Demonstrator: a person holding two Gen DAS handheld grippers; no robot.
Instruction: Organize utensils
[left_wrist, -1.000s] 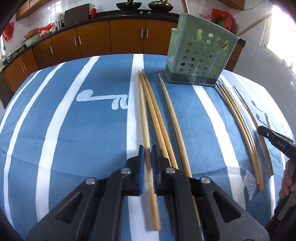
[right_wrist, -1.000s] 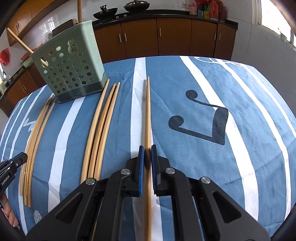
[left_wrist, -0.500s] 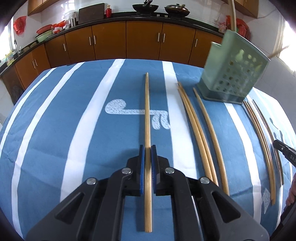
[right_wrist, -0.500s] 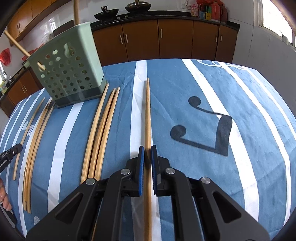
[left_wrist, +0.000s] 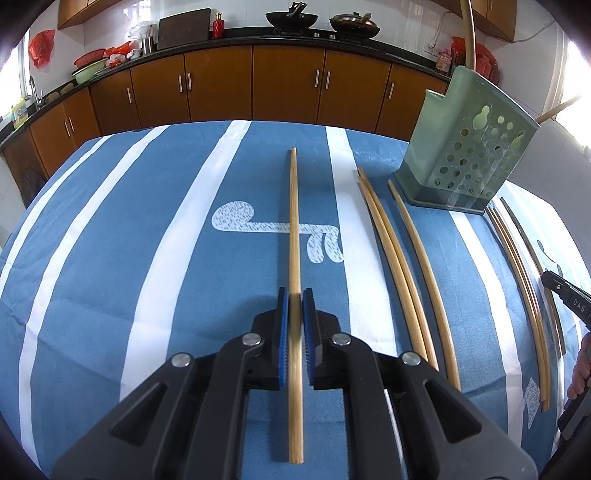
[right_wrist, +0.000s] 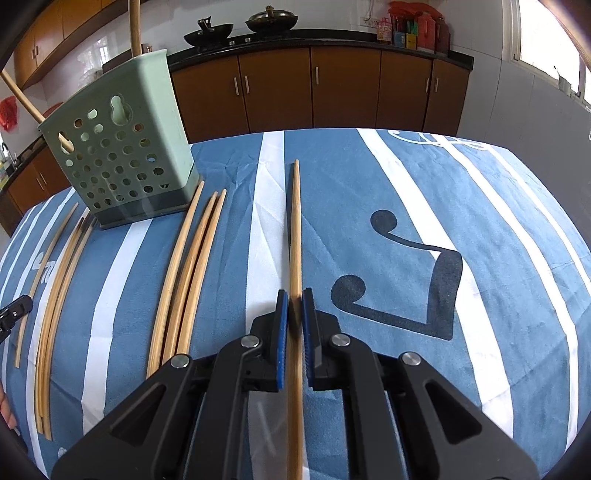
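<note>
looks like a home kitchen: brown wooden cabinets (left_wrist: 221, 92) under a dark countertop (right_wrist: 369, 42), woks (left_wrist: 291, 18) sitting on the stove, tiled white wall, and a table with a blue striped cloth (left_wrist: 110, 258).

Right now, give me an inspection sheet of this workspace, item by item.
Surface: blue tablecloth with white stripes.
Job's things: green perforated holder upright with sticks in it; loose chopsticks lying beside it on either side.
Clutter: nothing seen.
Grippers: left gripper shut on a chopstick; right gripper shut on another chopstick.
Cables: nothing seen.
Surroundings: brown kitchen cabinets, woks on the counter.
</note>
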